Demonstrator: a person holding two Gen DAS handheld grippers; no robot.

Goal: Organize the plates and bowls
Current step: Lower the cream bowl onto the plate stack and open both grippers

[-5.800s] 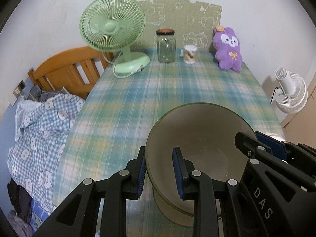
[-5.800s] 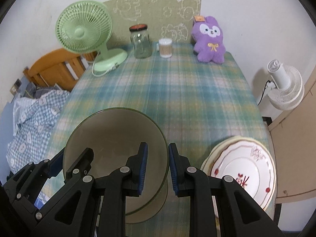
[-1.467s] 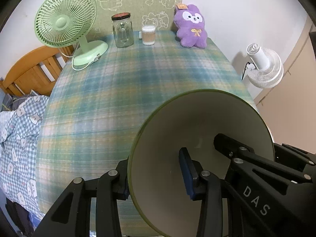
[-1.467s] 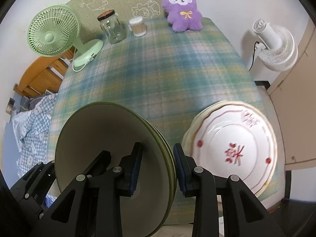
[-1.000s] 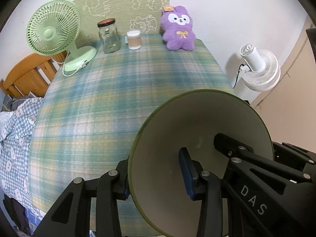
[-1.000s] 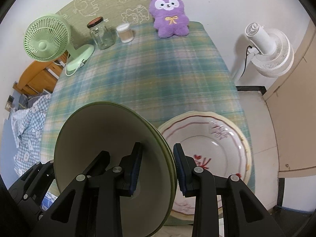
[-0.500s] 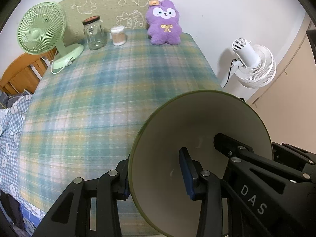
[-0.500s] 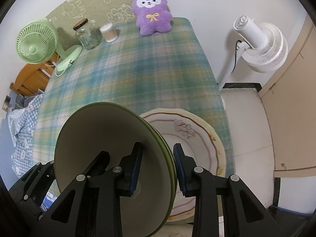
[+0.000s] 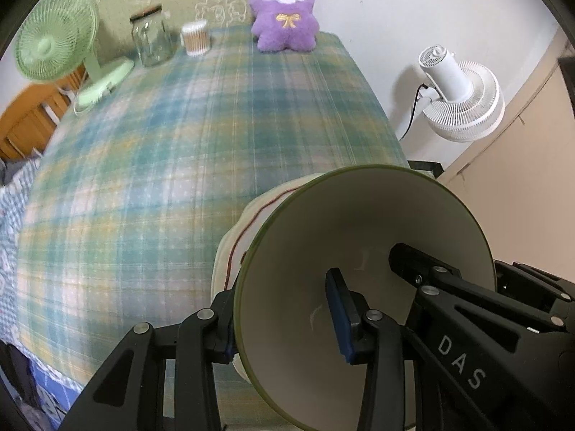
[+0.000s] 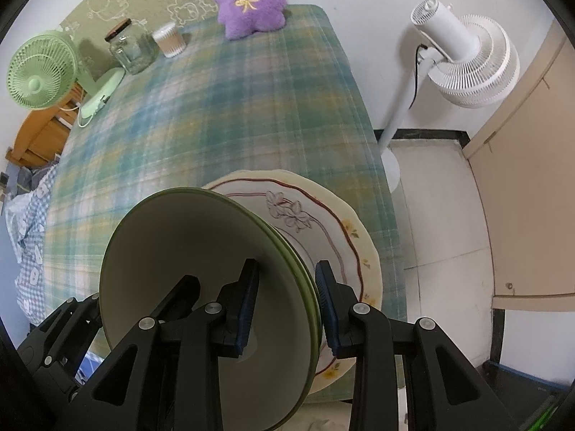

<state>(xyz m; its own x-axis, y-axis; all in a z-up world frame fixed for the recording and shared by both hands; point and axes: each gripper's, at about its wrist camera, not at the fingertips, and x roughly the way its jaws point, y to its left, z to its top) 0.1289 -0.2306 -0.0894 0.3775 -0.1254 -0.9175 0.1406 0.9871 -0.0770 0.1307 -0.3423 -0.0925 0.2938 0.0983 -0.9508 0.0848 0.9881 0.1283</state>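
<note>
Both claws, left claw (image 9: 285,318) and right claw (image 10: 284,301), clamped on green-rimmed ceramic bowls (image 10: 201,280) | hovering over floral cream plates (image 10: 323,222) | likely for stacking

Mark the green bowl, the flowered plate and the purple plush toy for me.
green bowl (image 10: 187,269), right wrist view, on its pale inner wall.
flowered plate (image 10: 323,222), right wrist view, on its inner face by the flower drawing.
purple plush toy (image 9: 284,21), left wrist view, on its chest.

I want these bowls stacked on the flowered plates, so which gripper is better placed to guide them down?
Right, probably. The right gripper clamps the green bowls' rim directly over the flowered plates, which its view shows almost whole; the left gripper holds the far rim and sees only their edge.
</note>
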